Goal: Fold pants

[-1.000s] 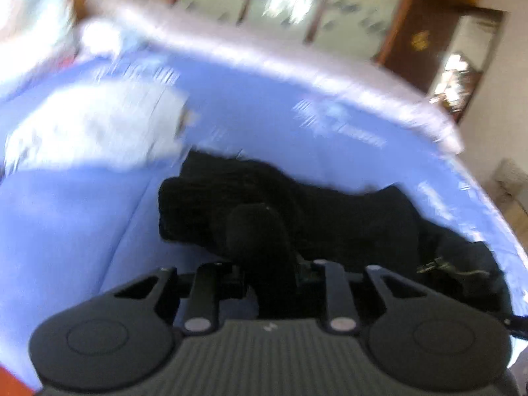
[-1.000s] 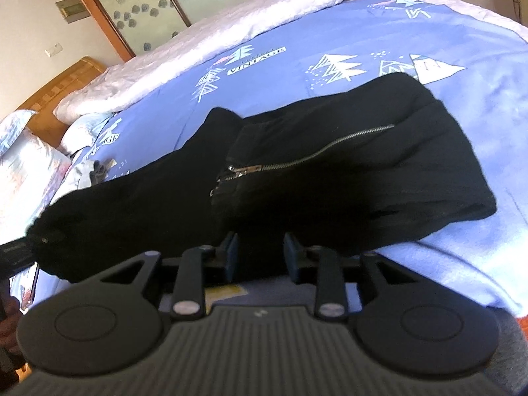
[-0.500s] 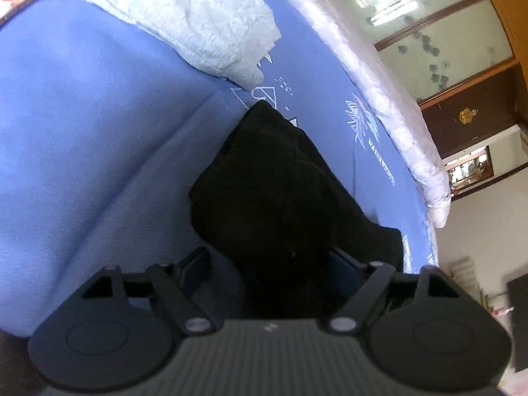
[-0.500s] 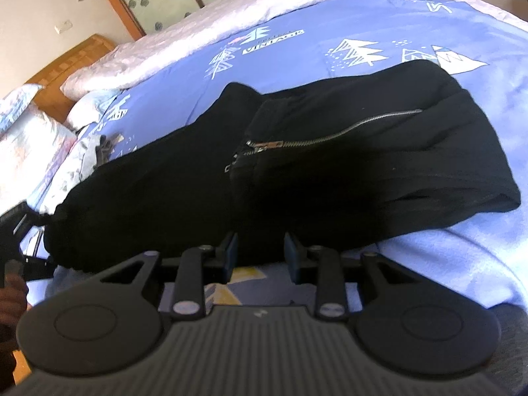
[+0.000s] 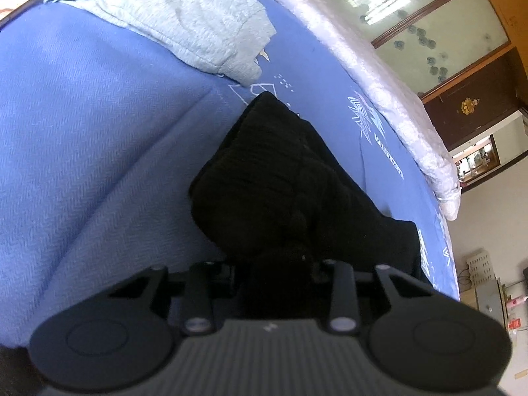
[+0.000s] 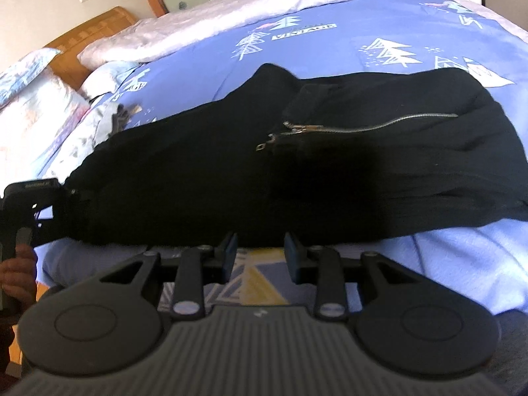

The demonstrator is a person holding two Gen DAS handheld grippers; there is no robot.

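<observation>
On the bed (image 6: 330, 43), the left gripper's (image 5: 275, 269) fingers, splayed a moment ago, have just closed on the pants (image 5: 274, 178).

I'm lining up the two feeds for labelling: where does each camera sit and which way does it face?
Left wrist: on the left gripper, looking down along the black pants bunched between its fingers toward a grey garment; only the gripper shows.
Right wrist: on the right gripper, jaws empty, facing the pants' zipper; a hand shows at the left.
Shared: pants, blue bedspread.
</observation>
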